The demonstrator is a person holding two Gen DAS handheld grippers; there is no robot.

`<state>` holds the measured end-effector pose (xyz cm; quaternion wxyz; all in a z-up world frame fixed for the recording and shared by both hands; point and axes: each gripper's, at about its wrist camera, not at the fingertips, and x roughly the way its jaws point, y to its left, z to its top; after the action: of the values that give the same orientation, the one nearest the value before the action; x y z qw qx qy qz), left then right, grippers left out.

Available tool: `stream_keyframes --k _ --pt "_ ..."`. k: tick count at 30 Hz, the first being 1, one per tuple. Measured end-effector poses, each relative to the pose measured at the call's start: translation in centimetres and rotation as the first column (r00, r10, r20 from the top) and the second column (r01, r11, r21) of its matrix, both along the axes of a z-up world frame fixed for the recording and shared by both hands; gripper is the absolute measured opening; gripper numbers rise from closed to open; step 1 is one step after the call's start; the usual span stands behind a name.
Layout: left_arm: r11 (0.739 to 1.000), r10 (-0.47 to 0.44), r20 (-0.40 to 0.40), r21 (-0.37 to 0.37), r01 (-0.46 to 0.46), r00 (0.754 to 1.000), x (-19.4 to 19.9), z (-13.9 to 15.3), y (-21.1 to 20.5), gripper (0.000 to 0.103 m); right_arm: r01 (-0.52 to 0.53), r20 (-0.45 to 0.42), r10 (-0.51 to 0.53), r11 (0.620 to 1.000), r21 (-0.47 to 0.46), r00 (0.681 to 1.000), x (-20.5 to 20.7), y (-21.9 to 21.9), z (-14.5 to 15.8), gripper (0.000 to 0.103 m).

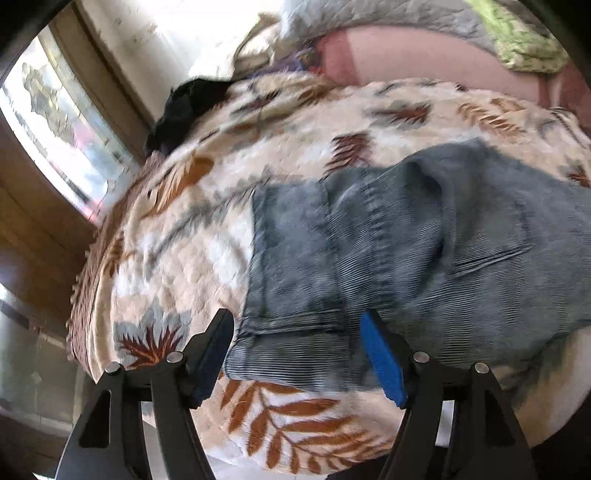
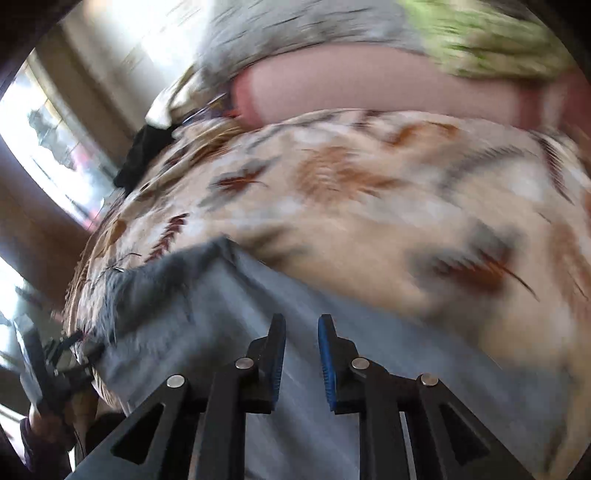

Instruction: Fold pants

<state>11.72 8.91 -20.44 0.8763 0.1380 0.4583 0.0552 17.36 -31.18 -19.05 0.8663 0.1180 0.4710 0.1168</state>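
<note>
Faded blue denim pants [image 1: 406, 240] lie folded in layers on a cream bedspread with a leaf print [image 1: 295, 122]. Their hemmed left edge sits just ahead of my left gripper [image 1: 295, 317]. That gripper is open, its blue pads wide apart and touching no cloth. In the right wrist view the blurred pants [image 2: 203, 302] spread beneath my right gripper [image 2: 301, 321], whose jaws are shut to a narrow slit. Denim shows behind the slit, and I cannot tell whether any is pinched. The left gripper [image 2: 51, 365] appears at the lower left, held by a hand.
A black garment [image 1: 184, 107] lies at the bed's far left corner. A pink pillow [image 1: 424, 55], a grey quilt [image 1: 369, 18] and a green cloth [image 1: 517, 40] are at the head. A window [image 1: 55, 122] stands left of the bed's fringed edge [image 1: 85, 280].
</note>
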Motion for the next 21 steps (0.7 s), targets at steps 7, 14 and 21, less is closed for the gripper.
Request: stream_keyframes --k 7,14,21 --pt "0.99 -0.13 -0.026 0.056 0.132 0.991 0.3 -0.7 -4.9 0.073 0.238 -0.046 -0.234 0.962 0.131 0.971 -11.5 -12.6 -1.5 0.021" --pt "0.989 -0.035 -0.139 0.136 0.054 0.99 1.4 -2.1 -3.5 0.075 0.374 -0.141 -0.347 0.884 0.281 0.927 -17.1 -18.3 -6.4 0.021" --pt "0.983 -0.096 -0.107 0.145 0.111 0.99 -0.1 -0.4 -6.6 0.075 0.377 -0.138 -0.364 0.744 0.552 0.921 -21.2 -19.1 -6.1 0.072"
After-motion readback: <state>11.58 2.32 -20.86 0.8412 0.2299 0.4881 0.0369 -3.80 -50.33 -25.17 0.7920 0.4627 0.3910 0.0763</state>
